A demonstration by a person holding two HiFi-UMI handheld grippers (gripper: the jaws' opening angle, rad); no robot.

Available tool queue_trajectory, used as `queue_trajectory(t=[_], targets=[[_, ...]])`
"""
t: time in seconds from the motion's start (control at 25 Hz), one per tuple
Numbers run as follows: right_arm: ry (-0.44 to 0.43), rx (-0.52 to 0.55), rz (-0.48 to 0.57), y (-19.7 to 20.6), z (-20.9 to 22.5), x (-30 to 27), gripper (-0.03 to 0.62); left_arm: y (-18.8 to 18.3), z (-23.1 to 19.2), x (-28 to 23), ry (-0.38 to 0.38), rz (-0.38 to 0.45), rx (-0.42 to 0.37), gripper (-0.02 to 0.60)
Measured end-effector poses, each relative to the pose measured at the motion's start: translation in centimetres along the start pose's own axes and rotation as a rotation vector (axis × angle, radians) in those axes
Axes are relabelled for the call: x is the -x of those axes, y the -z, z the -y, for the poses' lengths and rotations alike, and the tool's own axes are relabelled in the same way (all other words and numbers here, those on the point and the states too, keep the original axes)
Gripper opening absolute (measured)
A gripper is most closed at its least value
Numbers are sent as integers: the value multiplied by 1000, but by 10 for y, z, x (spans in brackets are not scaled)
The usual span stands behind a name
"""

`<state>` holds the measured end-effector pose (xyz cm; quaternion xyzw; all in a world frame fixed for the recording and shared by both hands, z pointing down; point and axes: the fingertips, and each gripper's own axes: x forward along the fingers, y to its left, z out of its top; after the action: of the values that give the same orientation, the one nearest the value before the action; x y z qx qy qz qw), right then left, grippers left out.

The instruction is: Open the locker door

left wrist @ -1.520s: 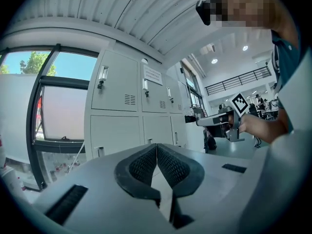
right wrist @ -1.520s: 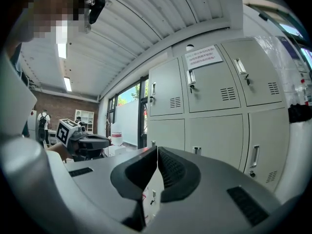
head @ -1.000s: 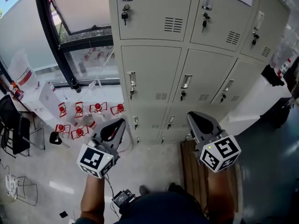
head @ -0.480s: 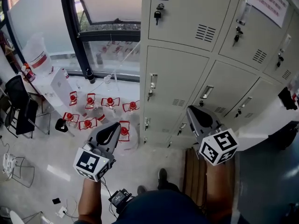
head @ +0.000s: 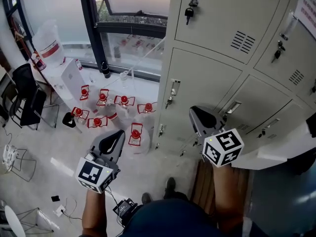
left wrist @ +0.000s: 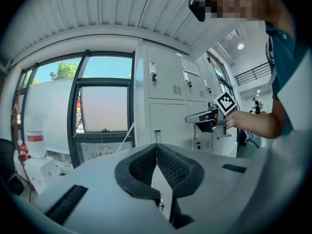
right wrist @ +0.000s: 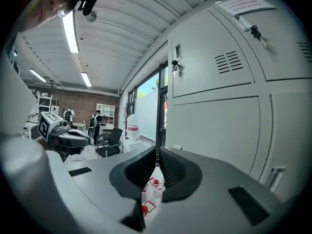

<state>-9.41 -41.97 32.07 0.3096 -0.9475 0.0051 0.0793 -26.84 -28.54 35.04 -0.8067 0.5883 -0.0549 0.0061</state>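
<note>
A bank of grey lockers (head: 232, 48) fills the upper right of the head view. The left-column middle door (head: 205, 85) has a metal handle (head: 173, 89) on its left edge; the door above carries a key (head: 188, 11). All doors I see are closed. My right gripper (head: 196, 115) hangs in front of the lower lockers, jaws shut and empty, clear of the doors. My left gripper (head: 118, 135) hovers over the floor left of the lockers, also shut and empty. The left gripper view shows shut jaws (left wrist: 156, 146) facing the lockers (left wrist: 165, 111). Beside a locker door (right wrist: 219, 126), the right gripper (right wrist: 157, 152) is shut.
Several red-capped water bottles (head: 113, 110) stand on the floor by the black-framed window (head: 94, 28). A black chair (head: 24, 100) and a white box (head: 71, 78) sit at the left. A wooden board (head: 202, 181) lies below the lockers. A small device with cables (head: 123, 207) lies by my feet.
The head view has swung left, so the lockers now sit further right and larger. Both grippers stay shut; the right one has risen slightly toward the lockers.
</note>
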Motion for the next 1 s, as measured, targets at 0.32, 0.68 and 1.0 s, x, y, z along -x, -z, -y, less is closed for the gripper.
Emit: queue_trajectory(t=[0.32, 0.68, 1.0], targets=[[-38, 34, -61, 23, 17, -74, 38, 19, -26, -13, -82, -31, 70, 17], [-12, 79, -142, 60, 33, -142, 40, 54, -48, -26, -143, -85, 127, 17], [73, 105, -168, 80, 48, -176, 128, 77, -62, -30, -173, -115, 160, 17]])
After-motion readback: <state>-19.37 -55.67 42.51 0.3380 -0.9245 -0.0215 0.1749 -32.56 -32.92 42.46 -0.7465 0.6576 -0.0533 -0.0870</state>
